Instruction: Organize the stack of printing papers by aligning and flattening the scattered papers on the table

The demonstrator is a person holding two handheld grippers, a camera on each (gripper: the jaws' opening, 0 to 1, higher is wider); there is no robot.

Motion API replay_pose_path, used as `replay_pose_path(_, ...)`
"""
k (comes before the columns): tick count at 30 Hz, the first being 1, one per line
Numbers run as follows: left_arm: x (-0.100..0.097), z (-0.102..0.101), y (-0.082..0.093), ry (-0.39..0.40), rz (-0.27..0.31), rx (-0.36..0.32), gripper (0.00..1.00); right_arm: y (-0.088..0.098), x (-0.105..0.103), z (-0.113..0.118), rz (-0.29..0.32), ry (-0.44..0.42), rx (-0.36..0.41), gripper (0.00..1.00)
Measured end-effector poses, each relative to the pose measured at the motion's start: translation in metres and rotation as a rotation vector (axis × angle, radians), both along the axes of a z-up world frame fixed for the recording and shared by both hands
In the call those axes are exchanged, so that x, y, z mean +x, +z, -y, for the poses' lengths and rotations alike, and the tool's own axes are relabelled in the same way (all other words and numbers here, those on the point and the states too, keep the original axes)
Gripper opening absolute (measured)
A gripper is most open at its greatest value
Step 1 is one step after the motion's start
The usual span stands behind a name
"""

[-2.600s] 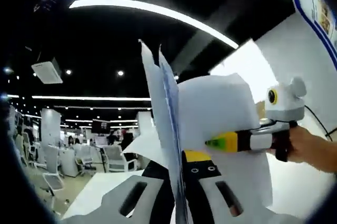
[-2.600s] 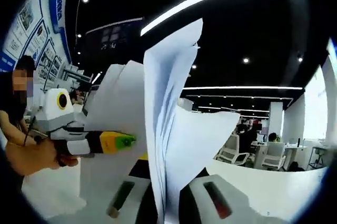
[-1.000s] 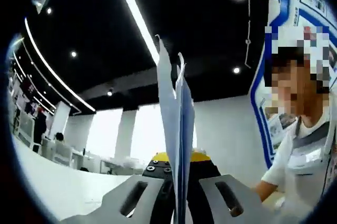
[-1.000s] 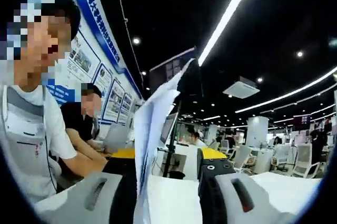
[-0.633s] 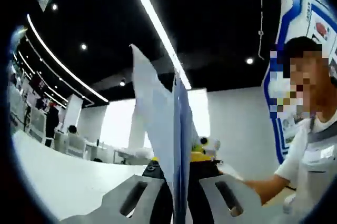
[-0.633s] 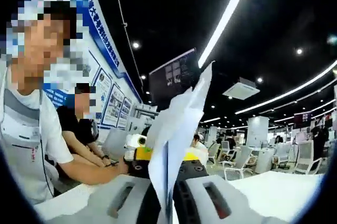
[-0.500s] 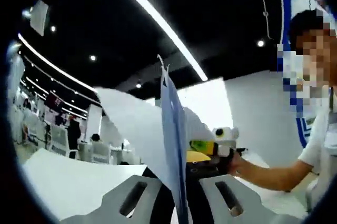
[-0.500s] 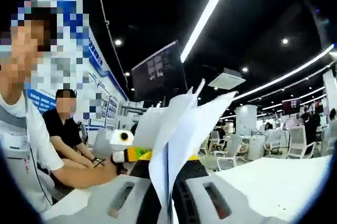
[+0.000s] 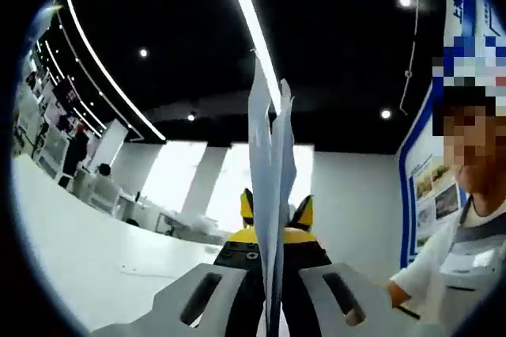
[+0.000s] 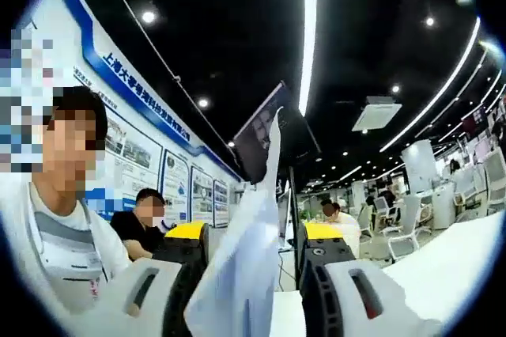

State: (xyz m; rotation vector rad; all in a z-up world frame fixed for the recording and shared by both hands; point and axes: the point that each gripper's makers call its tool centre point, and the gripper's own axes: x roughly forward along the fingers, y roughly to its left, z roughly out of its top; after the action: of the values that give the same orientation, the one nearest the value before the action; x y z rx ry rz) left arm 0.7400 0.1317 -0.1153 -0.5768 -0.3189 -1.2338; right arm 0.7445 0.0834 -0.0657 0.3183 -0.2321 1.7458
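The papers (image 9: 270, 187) stand upright on edge, thin and uneven-topped, pinched between the left tongs (image 9: 272, 293); the right tongs (image 10: 245, 289) gape apart, sheets rising between them.

The papers (image 9: 270, 195) are thin, matt white sheets with soft, slightly crumpled edges. The left gripper (image 9: 269, 293) has smooth matt grey plastic jaws over black parts with yellow tips. The right gripper (image 10: 249, 289) looks alike: pale grey plastic, black housing, glossy yellow caps beside the papers (image 10: 245, 274).
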Motion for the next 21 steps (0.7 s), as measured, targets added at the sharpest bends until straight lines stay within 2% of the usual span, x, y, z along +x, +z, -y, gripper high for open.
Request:
replay_pose_path(3, 0.002, -0.002, 0.0, 0.01, -0.004, 0.003, 0.06, 0.006, 0.007, -0.01, -0.001, 0.002, -0.028, 0.39)
replay_pose_path(6, 0.006, -0.004, -0.002, 0.034, -0.02, 0.013, 0.06, 0.016, 0.008, -0.02, 0.006, 0.029, -0.044, 0.27)
replay_pose_path(11, 0.012, -0.009, -0.004, 0.07, -0.039, 0.023, 0.06, 0.017, 0.02, -0.026, 0.091, -0.052, -0.064, 0.01)
replay_pose_path(14, 0.017, -0.009, -0.005, 0.115, -0.048, 0.037, 0.06, 0.014, 0.029, -0.026, 0.089, -0.102, -0.084, 0.0)
replay_pose_path(16, 0.026, -0.01, -0.007, 0.174, -0.072, 0.049, 0.06, 0.011, 0.043, -0.026, 0.122, -0.211, -0.109, 0.0)
replay_pose_path(18, 0.035, -0.012, -0.008, 0.278, -0.071, 0.091, 0.06, 0.01, 0.052, -0.026, 0.139, -0.29, -0.129, 0.0)
replay_pose_path(19, 0.039, -0.013, -0.009, 0.315, -0.076, 0.105, 0.06, 0.007, 0.061, -0.026, 0.166, -0.384, -0.164, 0.0)
replay_pose_path(20, 0.042, -0.013, -0.009, 0.378, -0.058, 0.14, 0.06, 0.008, 0.061, -0.026, 0.17, -0.412, -0.157, 0.0)
replay_pose_path(21, 0.046, -0.014, -0.009, 0.467, -0.019, 0.196, 0.06, 0.006, 0.068, -0.025, 0.135, -0.465, -0.172, 0.0)
